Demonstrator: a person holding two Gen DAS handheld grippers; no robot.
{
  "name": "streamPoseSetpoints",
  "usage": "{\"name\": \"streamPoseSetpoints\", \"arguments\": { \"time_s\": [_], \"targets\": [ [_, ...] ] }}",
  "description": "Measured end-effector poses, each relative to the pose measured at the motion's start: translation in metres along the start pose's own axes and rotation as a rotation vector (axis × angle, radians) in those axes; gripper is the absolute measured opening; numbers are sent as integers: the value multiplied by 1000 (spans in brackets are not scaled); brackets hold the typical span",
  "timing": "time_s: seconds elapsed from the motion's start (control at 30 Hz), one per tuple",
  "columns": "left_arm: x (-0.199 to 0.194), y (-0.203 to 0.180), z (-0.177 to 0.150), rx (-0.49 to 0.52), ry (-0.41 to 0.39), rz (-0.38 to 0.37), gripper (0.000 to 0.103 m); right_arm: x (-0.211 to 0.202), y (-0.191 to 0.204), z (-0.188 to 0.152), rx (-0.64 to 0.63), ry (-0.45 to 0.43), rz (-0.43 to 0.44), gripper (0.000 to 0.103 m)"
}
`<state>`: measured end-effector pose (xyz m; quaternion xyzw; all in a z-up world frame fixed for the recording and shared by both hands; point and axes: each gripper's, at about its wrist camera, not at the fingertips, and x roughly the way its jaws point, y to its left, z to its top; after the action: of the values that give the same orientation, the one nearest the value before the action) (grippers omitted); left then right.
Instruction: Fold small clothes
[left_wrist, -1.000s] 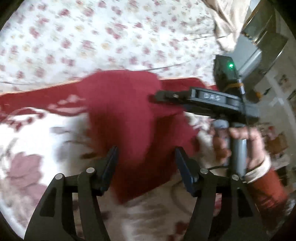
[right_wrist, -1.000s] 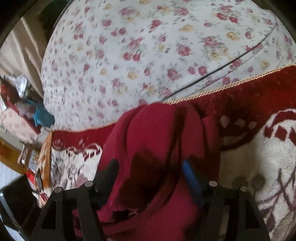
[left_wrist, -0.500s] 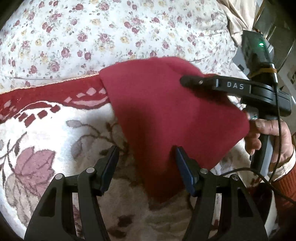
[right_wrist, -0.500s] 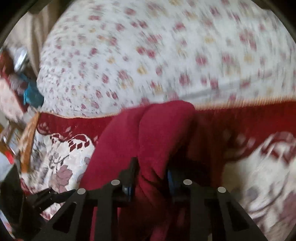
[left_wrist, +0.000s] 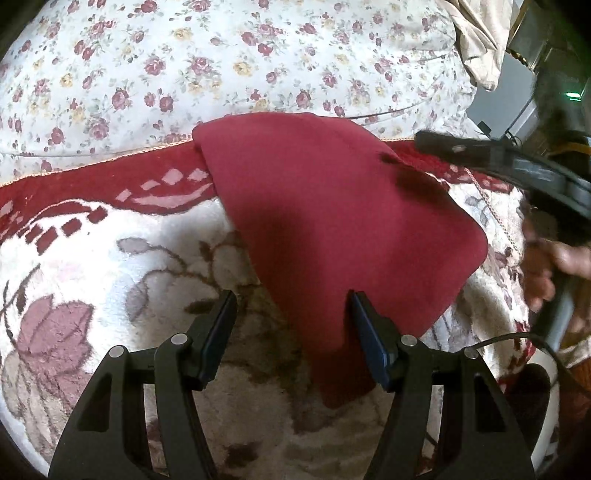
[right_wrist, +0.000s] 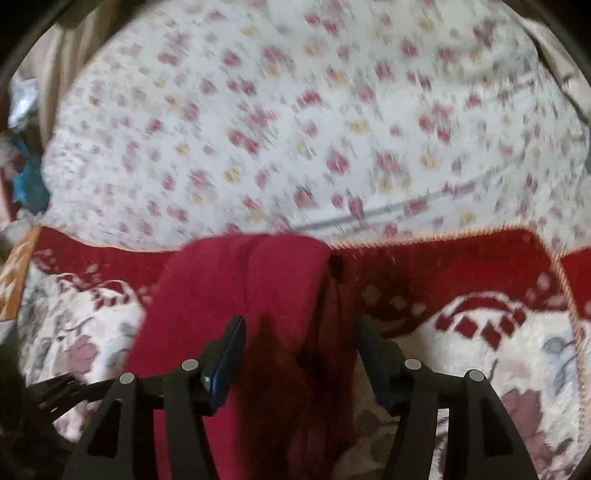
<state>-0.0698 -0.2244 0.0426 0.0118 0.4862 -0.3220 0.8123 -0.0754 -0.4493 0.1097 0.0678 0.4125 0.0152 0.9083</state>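
Note:
A small dark red garment (left_wrist: 332, 221) lies folded flat on a red and cream floral blanket (left_wrist: 110, 258). My left gripper (left_wrist: 291, 314) is open, its jaws wide apart just above the garment's near corner, holding nothing. My right gripper (right_wrist: 299, 339) is open above the garment (right_wrist: 240, 295) in the blurred right wrist view, with nothing between its jaws. The right gripper also shows in the left wrist view (left_wrist: 498, 158) at the right, beyond the garment's far right edge, held by a hand (left_wrist: 546, 266).
A white bedspread with small roses (left_wrist: 221, 66) covers the bed behind the blanket. A beige cloth (left_wrist: 480, 40) and grey furniture (left_wrist: 546, 44) are at the upper right. The bed's left edge with clutter (right_wrist: 26, 177) shows in the right wrist view.
The right gripper was shut on the garment half a second ago and has opened and let it go. It has drawn back to the right. The garment now lies flat.

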Motion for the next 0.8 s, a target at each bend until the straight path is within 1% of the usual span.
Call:
{"name": "streamPoseSetpoints", "arguments": {
  "time_s": [0.07,0.1,0.17,0.2,0.27,0.3,0.33,0.4,0.47,0.6,0.67,0.73,0.8],
  "targets": [
    [0,-1,0,6,-4,8,64,-10,11,-7,-17,2,54,57],
    [0,-1,-1,8,-7,12,64,-10,17,-9,-19,4,62,54],
    [-1,-1,-1,10,-9,16,64,-7,23,-25,-29,33,92,49],
    [-1,-2,-1,11,-10,17,64,-2,28,-31,-35,50,89,46],
    [-1,-2,-1,9,-9,17,64,7,27,-45,-48,83,51,43],
    [-1,-2,-2,8,-8,16,64,13,24,-50,-40,106,25,40],
    [-1,-3,-2,10,-7,15,64,17,20,-55,-19,124,19,38],
    [0,-5,-3,19,-6,23,64,23,9,-65,31,140,41,37],
    [0,-7,-4,32,-11,35,64,23,6,-70,44,133,56,36],
    [0,-7,-4,37,-16,45,64,12,10,-63,39,146,63,36],
    [0,-6,-4,33,-17,45,64,5,10,-54,56,123,88,38],
    [1,-6,-4,33,-16,43,64,-3,11,-39,70,77,110,43],
    [1,-6,-4,33,-16,43,64,-2,16,-23,58,46,89,48]
  ]
}}
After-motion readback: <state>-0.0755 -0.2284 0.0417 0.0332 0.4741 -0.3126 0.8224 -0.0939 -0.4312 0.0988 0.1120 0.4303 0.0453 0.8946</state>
